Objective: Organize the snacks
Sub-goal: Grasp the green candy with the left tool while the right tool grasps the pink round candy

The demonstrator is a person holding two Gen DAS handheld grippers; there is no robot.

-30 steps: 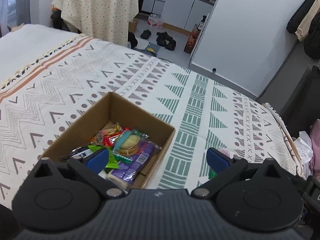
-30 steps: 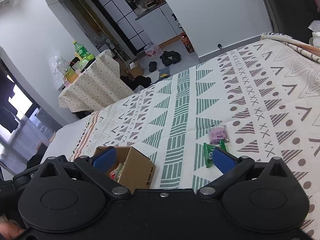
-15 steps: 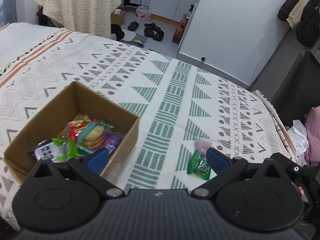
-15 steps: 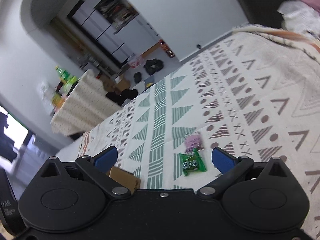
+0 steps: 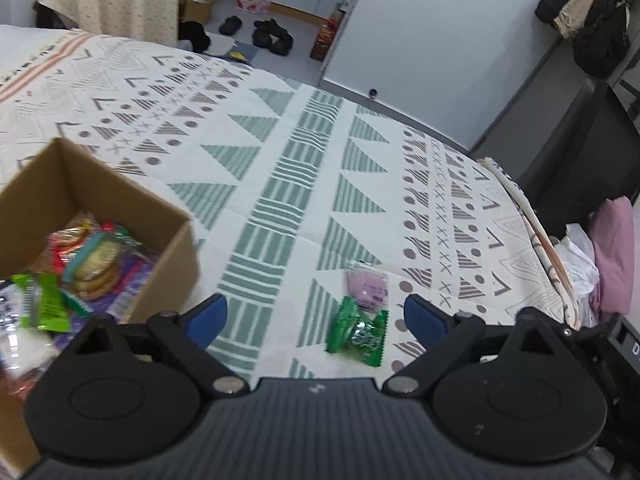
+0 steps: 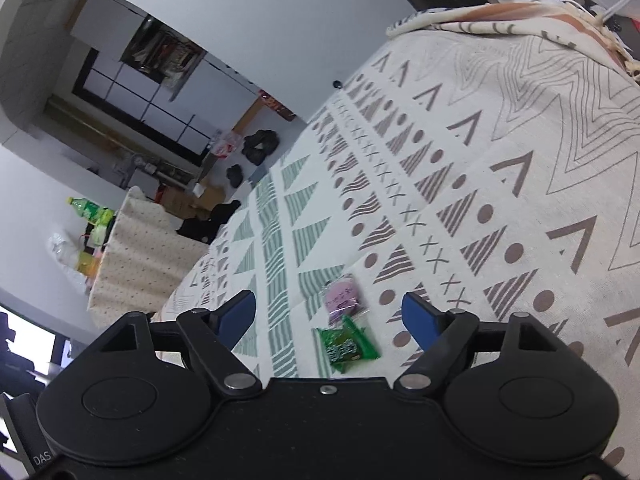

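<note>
A green snack packet (image 5: 357, 333) and a pink-purple snack packet (image 5: 367, 286) lie side by side on the patterned cloth. They also show in the right wrist view, the green packet (image 6: 347, 345) nearer than the pink packet (image 6: 341, 298). A cardboard box (image 5: 170, 246) at the left holds several snack packets. My left gripper (image 5: 316, 316) is open and empty, with the green packet between its blue fingertips. My right gripper (image 6: 329, 314) is open and empty, with both packets between its fingertips.
The patterned cloth (image 5: 280, 184) covers a wide bed-like surface. Its right edge (image 5: 532, 232) drops beside pink and white clothes (image 5: 600, 256). Beyond the far edge are shoes on the floor (image 5: 272, 36) and a cloth-covered table (image 6: 136, 248) with bottles.
Both grippers have swung right, away from the box and toward the two loose packets. The box has slid to the left edge of the left view and out of the right view.
</note>
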